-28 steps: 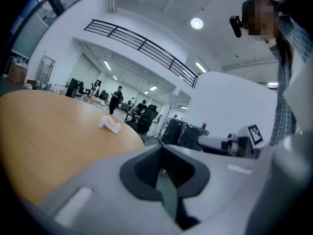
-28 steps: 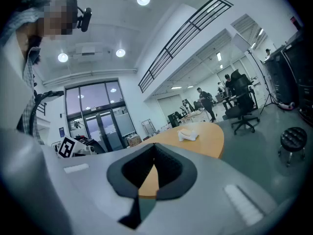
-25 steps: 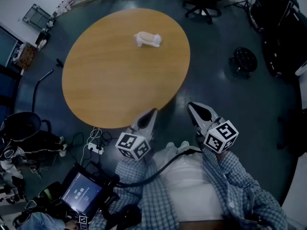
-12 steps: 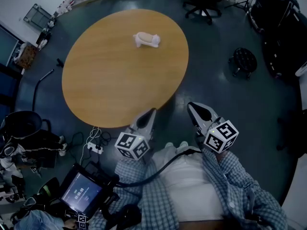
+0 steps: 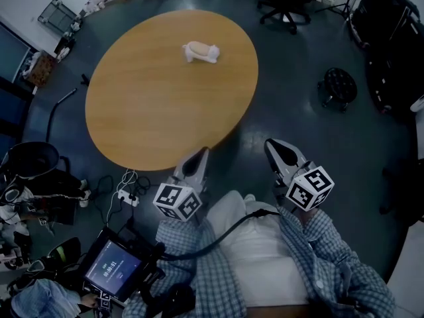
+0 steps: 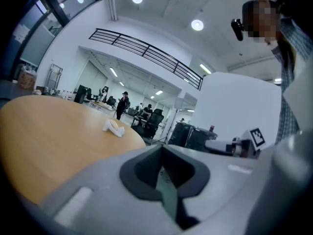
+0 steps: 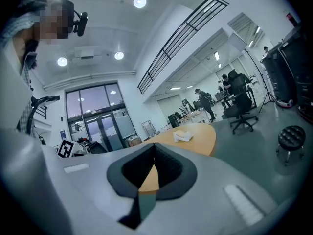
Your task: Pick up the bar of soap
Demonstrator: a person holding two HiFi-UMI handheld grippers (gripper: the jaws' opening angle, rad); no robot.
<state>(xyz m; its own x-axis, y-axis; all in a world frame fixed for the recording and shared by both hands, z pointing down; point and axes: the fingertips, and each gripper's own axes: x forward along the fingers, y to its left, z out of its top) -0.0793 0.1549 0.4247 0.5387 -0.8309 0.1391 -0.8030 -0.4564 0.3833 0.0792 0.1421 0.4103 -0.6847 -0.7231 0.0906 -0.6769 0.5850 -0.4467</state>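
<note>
Both sets of jaws are pressed together and empty; left gripper [image 5: 201, 153] and right gripper [image 5: 271, 144] are held off the near edge of the desk [image 5: 146, 118], with the bar of soap [image 5: 201, 52] lying well apart on the far side. One gripper should be carried across, jaws spread before arrival, and the probably slick bar closed on across its narrow width, low and level.

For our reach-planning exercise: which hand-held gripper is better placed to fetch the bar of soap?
Probably the left hand-held gripper: it sits at the table edge, in line with the bar of soap. The right hand-held gripper hangs over the floor.
</note>
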